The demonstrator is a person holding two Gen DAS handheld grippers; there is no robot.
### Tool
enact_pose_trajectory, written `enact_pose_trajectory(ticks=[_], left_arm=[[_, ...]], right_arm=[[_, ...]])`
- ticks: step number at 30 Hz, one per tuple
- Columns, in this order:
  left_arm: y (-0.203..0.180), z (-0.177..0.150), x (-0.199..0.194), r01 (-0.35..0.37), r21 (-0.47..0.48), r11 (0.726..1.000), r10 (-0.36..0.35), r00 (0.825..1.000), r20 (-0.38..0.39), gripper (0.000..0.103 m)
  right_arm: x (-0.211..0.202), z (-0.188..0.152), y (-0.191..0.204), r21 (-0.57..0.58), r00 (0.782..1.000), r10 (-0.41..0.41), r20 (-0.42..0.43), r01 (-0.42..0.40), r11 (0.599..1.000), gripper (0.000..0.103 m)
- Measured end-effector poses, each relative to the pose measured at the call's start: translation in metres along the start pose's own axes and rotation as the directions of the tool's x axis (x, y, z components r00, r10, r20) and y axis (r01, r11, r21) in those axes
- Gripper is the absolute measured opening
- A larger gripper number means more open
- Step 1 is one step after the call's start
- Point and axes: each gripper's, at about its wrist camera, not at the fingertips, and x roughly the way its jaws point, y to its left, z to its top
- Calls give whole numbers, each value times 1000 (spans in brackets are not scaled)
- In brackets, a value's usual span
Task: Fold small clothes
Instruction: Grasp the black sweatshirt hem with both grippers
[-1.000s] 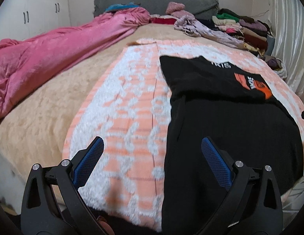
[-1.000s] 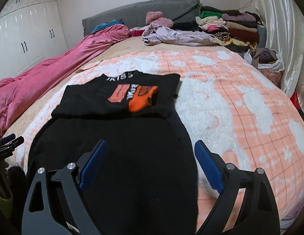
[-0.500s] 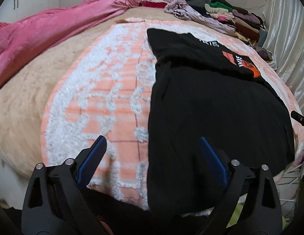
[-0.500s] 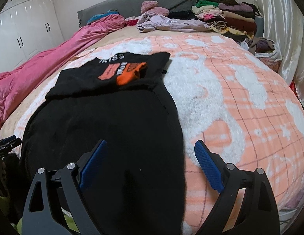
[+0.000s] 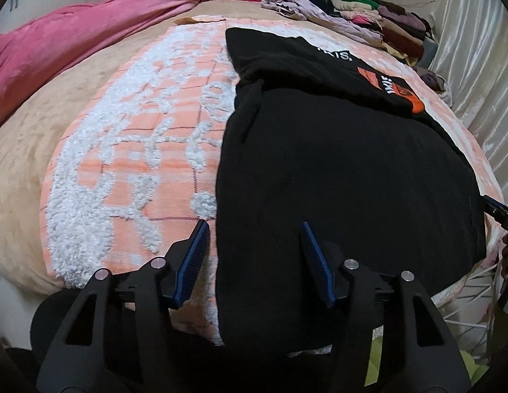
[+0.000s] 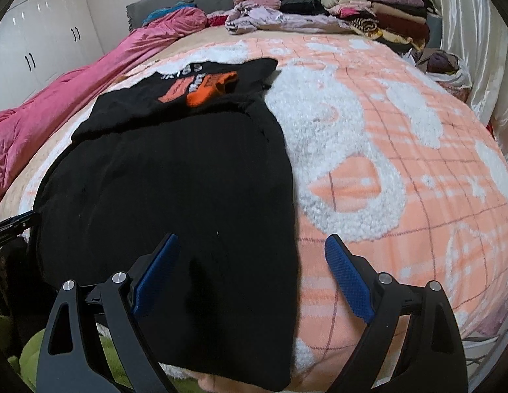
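the left gripper (image 5: 254,226), jaws just closing, half open, straddles the black shirt's (image 5: 336,170) 9 o'clock edge. right gripper (image 6: 252,240) wide open, empty, over its 3 o'clock edge; bare blanket (image 6: 401,150) beyond.

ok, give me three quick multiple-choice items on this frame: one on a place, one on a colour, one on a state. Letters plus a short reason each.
1. Where does the black garment lie?
A. on the peach and white blanket
B. on the pink quilt
C. on the stack of folded clothes

2. What colour is the patch on the garment's far end?
A. green
B. orange
C. yellow

3. How is the right gripper?
A. shut on the garment
B. shut on nothing
C. open, straddling the garment's side edge

Answers:
1 A, blanket shows on both sides of the garment.
2 B, a bright orange patch beside white lettering.
3 C, blue pads stand apart, one over black cloth, one over blanket.
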Motion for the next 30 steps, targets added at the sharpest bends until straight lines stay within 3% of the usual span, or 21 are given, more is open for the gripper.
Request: enact_pose_trajectory(ticks=[3, 6, 9, 11, 14, 19, 21, 30], left_arm=[[1, -1, 5, 0, -7, 1000, 0, 1000, -15, 50], [3, -1, 7, 16, -17, 1000, -17, 1000, -18, 55], [3, -1, 9, 13, -14, 1000, -14, 1000, -25, 57], [3, -1, 9, 17, -15, 1000, -17, 1000, -26, 57], [3, -2, 9, 21, -18, 1000, -21, 999, -27, 57], [5, -1, 6, 40, -23, 999, -40, 999, -25, 29], [4, -1, 4, 45, -22, 999, -45, 999, -25, 25], [3, -3, 9, 51, -24, 998, -52, 998, -43, 29]], right_arm=[[3, -6, -1, 4, 999, 25, -35, -25, 1000, 87], [3, -9, -2, 1, 999, 20, -39, -20, 1000, 78], [5, -9, -6, 14, 998, 43, -52, -43, 999, 63], [4, -8, -8, 21, 997, 53, -54, -52, 998, 45], [2, -7, -11, 28, 995, 82, -58, -80, 996, 26], [-1, -8, -12, 26, 993, 103, -54, -102, 994, 25], [-2, -9, -11, 15, 993, 106, -55, -105, 994, 25], [4, -13, -16, 45, 987, 150, -58, -148, 988, 31]])
